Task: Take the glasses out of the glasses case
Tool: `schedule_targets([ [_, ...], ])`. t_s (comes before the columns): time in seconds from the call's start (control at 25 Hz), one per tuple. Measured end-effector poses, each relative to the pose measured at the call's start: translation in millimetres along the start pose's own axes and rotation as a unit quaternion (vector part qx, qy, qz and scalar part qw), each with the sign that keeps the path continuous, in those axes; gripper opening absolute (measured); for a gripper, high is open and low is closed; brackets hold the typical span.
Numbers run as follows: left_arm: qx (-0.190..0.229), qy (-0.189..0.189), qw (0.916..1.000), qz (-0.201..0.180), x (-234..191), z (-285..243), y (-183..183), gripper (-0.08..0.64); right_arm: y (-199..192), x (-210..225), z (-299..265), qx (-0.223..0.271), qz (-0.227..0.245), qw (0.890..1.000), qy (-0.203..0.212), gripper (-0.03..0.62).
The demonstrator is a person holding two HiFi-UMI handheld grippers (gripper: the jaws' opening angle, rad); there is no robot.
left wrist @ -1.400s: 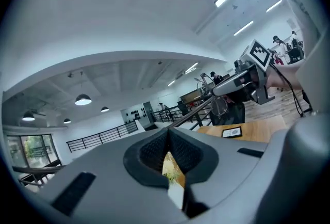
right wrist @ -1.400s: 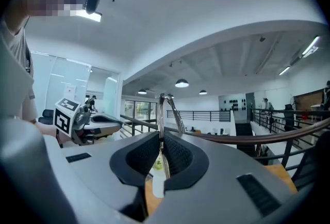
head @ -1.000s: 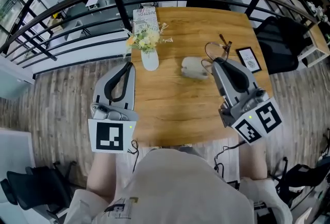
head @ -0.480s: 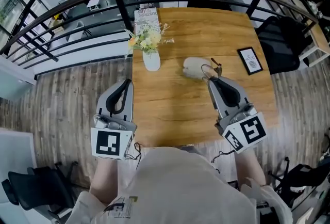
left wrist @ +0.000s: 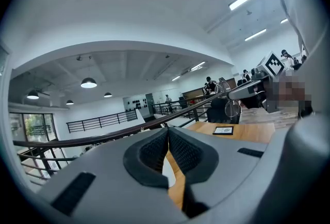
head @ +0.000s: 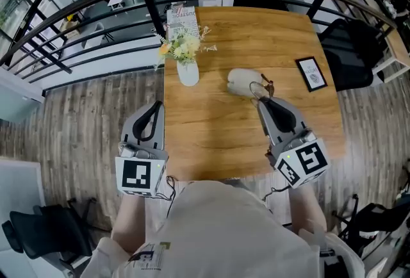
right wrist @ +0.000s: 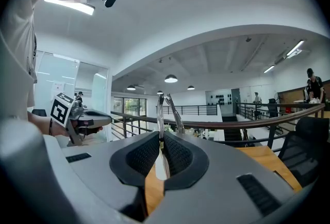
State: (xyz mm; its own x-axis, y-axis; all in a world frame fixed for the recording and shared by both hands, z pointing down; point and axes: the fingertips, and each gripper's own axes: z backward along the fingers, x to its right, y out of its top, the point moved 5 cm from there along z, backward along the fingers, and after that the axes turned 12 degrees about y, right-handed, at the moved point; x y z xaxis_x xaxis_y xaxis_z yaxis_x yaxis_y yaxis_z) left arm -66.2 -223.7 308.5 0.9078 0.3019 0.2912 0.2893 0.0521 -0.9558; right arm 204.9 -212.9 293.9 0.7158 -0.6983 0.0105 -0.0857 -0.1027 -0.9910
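Observation:
A pale grey glasses case (head: 241, 81) lies on the wooden table (head: 218, 136), near its middle. Thin-framed glasses (head: 262, 88) hang just right of the case, with my right gripper (head: 264, 101) shut on them. In the right gripper view the frame of the glasses (right wrist: 161, 112) sticks up between the pressed pads of that gripper (right wrist: 161, 138). My left gripper (head: 155, 108) hovers at the table's left edge. Its pads (left wrist: 154, 150) meet with nothing between them. The left gripper view also shows the right gripper (left wrist: 252, 91) carrying the glasses (left wrist: 233, 109).
A white vase of flowers (head: 186, 68) stands at the left of the table, with a magazine (head: 181, 18) behind it. A small framed picture (head: 312, 73) lies at the right. A dark railing (head: 96, 4) runs beyond the table. A black chair (head: 349, 52) stands at the right.
Both grippers have sunk and drawn back toward the near edge of the table. The glasses came along in the right gripper and now hang close beside the case.

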Motion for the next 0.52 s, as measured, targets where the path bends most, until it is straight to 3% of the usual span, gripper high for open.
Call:
schedule_targets([
  [0.32, -0.001, 0.002, 1.0000, -0.002, 2.9, -0.1, 6.4, 0.017, 3.8, 3.8, -0.6, -0.007, 0.017, 1.000, 0.002, 0.049],
  [0.52, -0.035, 0.012, 0.9992, 0.013, 5.3, 0.0, 7.4, 0.017, 5.5, 6.6, -2.3, -0.006, 0.024, 1.000, -0.001, 0.049],
])
